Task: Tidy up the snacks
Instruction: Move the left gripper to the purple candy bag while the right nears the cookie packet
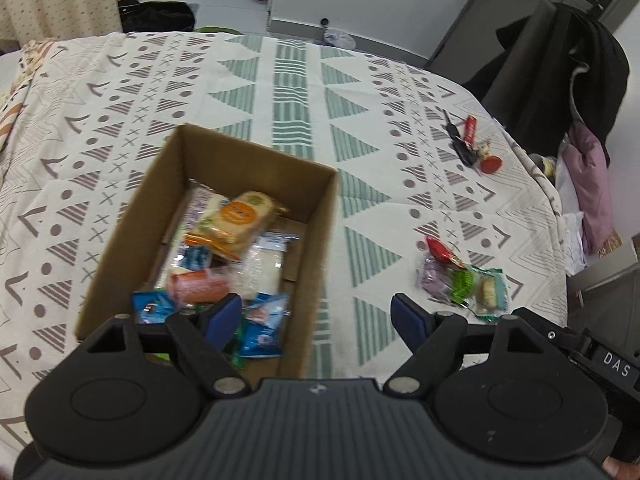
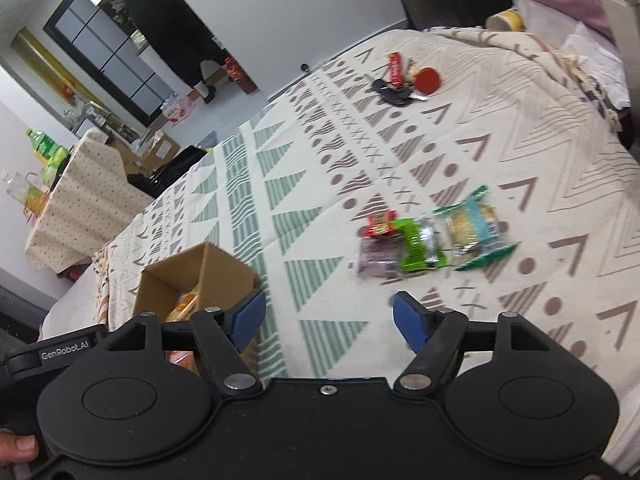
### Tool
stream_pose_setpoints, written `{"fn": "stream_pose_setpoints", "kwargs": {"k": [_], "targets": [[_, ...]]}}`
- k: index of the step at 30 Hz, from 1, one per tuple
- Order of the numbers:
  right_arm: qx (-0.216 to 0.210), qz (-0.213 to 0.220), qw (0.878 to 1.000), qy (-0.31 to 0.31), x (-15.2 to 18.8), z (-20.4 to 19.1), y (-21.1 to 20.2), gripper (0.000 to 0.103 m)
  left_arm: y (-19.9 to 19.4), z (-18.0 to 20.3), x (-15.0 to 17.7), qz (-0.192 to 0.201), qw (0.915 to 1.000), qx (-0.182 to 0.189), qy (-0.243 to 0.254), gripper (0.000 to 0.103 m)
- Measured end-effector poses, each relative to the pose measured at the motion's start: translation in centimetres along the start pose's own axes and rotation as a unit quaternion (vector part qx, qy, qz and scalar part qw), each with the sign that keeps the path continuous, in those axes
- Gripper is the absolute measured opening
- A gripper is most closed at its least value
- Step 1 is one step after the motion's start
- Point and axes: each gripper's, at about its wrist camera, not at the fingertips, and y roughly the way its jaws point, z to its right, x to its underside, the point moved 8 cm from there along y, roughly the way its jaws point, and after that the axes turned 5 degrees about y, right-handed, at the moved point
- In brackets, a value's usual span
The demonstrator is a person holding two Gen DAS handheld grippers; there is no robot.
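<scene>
Left wrist view is showing the left tool [image 1: 316, 316] hanging spread and empty over the cardboard box [image 1: 324, 216], where several snack packets are already lying, probably so the box serves as the collecting place. Loose snacks [image 1: 464, 280] are waiting on the counter [image 1: 288, 80] just right of the box. Right tool [image 2: 329, 320] is gaping empty too, facing those packets [image 2: 432, 240], seemingly lining up for a pick.
</scene>
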Motion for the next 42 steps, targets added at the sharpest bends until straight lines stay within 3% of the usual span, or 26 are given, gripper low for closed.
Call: {"fn": "stream_pose_setpoints", "kwargs": {"k": [20,22,27,31,42], "targets": [[0.012,0.008,0.999,0.029,-2.3,7.7,-0.7,0.075,3.2,8.1,0.7,-0.02,0.9986,0.006,0.049,0.084],[0.014,0.007,0.999,0.03,-2.5,8.4,-0.6,0.077,3.8,8.7,0.7,-0.02,0.9984,0.005,0.053,0.084],[0.026,0.006,0.999,0.018,-3.0,9.7,0.1,0.098,5.4,10.1,0.6,-0.023,0.9979,0.001,0.061,0.084],[0.033,-0.001,0.999,0.009,-3.3,10.4,1.2,0.103,7.1,10.9,0.5,-0.035,0.9973,-0.002,0.064,0.084],[0.058,-0.02,0.997,-0.035,-4.4,11.5,4.2,0.102,11.6,13.1,-0.9,-0.028,0.9949,0.002,0.097,0.084]]}}
